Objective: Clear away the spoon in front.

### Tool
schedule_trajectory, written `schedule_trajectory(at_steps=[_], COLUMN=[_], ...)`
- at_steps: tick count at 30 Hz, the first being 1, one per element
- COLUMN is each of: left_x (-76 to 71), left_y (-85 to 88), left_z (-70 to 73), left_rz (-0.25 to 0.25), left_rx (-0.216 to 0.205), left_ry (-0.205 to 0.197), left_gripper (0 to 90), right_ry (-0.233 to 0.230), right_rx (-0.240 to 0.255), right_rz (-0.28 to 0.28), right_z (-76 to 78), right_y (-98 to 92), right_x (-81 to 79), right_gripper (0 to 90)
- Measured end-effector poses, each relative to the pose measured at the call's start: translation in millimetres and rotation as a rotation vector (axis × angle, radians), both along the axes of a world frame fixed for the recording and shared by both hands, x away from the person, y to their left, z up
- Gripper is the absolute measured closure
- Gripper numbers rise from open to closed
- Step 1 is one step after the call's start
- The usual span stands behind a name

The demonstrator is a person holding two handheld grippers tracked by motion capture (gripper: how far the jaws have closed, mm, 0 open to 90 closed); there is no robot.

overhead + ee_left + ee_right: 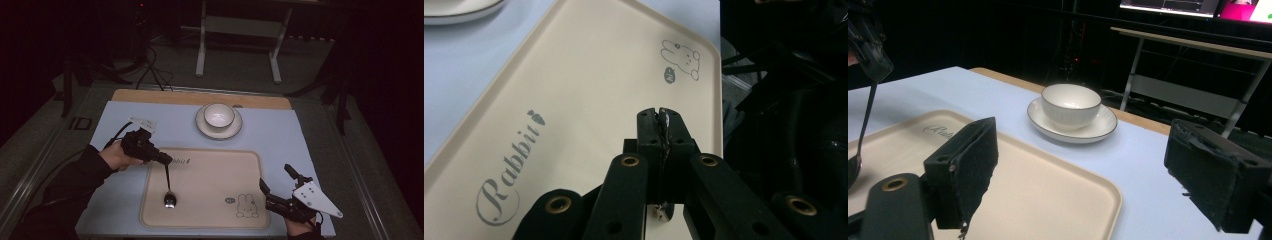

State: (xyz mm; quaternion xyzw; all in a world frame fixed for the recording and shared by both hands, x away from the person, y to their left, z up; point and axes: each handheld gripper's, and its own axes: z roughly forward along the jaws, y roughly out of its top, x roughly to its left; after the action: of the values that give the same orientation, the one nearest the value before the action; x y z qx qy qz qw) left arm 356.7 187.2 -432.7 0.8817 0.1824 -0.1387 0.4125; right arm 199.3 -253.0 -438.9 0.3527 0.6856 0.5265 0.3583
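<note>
My left gripper is clamped tight on the thin handle of a spoon, which hangs nearly straight down with its bowl at or just above the cream tray, left of the tray's middle. My right gripper waits with its jaws wide apart and nothing in them at the tray's near right corner. The handle is slim and smooth, so I judge it could pivot between the pads and swing. If I let go while the bowl is on its tip, the spoon may topple, clatter or skid toward the rim. Pressing down further could tip the tray or twist the spoon. The bowl on its saucer stands well apart, beyond the tray.
</note>
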Motion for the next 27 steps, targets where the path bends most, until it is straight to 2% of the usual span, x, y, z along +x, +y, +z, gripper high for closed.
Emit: schedule_trajectory(at_steps=[4,5,8,16,21,23,25,26,27], left_x=[1.5,4.5,6.0,8.5,12.0,12.8,13.7,14.8,15.6], left_y=[0.2,0.3,-1.2,-4.6,-3.7,-3.2,-2.7,-1.7,-1.3], left_z=[-1.8,-4.4,-5.9,-9.7,-13.0,-14.2,-15.0,-16.3,-17.2], left_rz=[0.002,-0.009,-0.023,-0.007,0.012,0.030,0.035,0.057,0.067], left_rx=[-0.005,-0.005,-0.010,-0.045,-0.061,-0.066,-0.070,-0.076,-0.085], left_ry=[0.007,0.033,0.035,-0.023,-0.033,-0.053,-0.053,-0.075,-0.070], left_gripper=[89.7,89.7,89.6,87.7,84.6,84.5,83.0,83.0,82.2], right_ry=[0.001,0.001,0.001,0.004,0.008,0.008,0.008,0.008,0.009], right_rx=[0.001,0.000,-0.001,-0.002,-0.003,-0.003,-0.003,-0.003,-0.003], right_rz=[-0.001,-0.001,-0.001,0.004,0.008,0.009,0.008,0.009,0.009], right_z=[0.0,0.0,0.0,-0.2,-0.4,-0.4,-0.4,-0.4,-0.4], right_y=[-0.2,-0.2,-0.2,0.0,0.4,0.4,0.2,0.2,0.3], right_x=[0.1,0.0,0.0,0.1,0.5,0.5,0.5,0.5,0.4], right_gripper=[13.9,13.9,13.9,13.9,13.9,13.9,13.9,13.9,13.9])
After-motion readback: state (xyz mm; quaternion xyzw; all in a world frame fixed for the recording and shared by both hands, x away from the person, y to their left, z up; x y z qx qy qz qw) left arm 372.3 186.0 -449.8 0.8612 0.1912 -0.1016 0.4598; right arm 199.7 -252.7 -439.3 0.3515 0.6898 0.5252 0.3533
